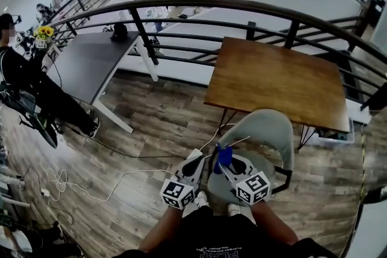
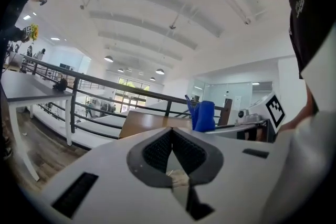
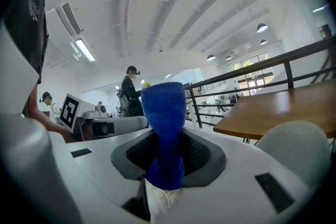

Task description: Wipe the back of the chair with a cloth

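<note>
While the right gripper pinches the blue cloth upright, the left gripper is closed on nothing. At one o'clock stands the grey chair. Wiping looks unstarted; next, the cloth must reach the backrest.

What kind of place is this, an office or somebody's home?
Probably an open-plan office, perhaps on an upper level: a long black railing guards the edge, and a wooden table and a grey desk stand beside it.

My right gripper pinches an upright blue fabric cloth at frame centre. A pale grey-green rounded chair back fills the lower right, under a brown wooden tabletop.
</note>
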### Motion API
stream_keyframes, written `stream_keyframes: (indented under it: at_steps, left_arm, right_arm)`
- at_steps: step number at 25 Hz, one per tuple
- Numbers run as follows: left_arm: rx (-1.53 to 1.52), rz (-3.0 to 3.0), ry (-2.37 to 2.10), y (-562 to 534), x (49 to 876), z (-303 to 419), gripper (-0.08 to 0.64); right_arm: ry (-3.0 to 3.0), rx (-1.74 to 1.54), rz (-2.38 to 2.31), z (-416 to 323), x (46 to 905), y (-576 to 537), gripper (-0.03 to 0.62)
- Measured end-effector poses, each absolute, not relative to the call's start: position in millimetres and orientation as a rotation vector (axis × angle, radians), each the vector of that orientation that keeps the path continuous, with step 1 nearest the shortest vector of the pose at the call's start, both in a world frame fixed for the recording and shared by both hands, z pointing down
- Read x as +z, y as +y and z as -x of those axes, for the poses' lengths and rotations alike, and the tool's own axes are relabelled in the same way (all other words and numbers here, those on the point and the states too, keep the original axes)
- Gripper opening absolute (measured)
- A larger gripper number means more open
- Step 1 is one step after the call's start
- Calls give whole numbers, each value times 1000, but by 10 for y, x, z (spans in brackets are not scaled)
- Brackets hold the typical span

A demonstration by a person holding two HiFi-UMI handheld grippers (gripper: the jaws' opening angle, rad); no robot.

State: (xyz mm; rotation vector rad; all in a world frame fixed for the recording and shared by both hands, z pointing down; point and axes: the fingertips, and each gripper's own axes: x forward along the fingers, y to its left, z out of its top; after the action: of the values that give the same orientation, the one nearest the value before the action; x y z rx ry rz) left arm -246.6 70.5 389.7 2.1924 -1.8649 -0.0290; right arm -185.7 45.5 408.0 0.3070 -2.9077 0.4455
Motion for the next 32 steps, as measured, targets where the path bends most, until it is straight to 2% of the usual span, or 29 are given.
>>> stream_keyframes:
  at_steps: [9,23,32]
  left_arm:
    - [98,-2361,-1662,464,4093,2645,5]
    - [156,-2423,-1594,-436,4501,2444,5]
    - [176,-2400,-1607,-1086,4822,2306,5]
  right_arm:
    - [-2851,530,-588,2082,4275,182,117]
    - [-2623,341,-1099,1426,4765,-626,117]
    - [-2588,327,-1184,1398,5166,-1290,117]
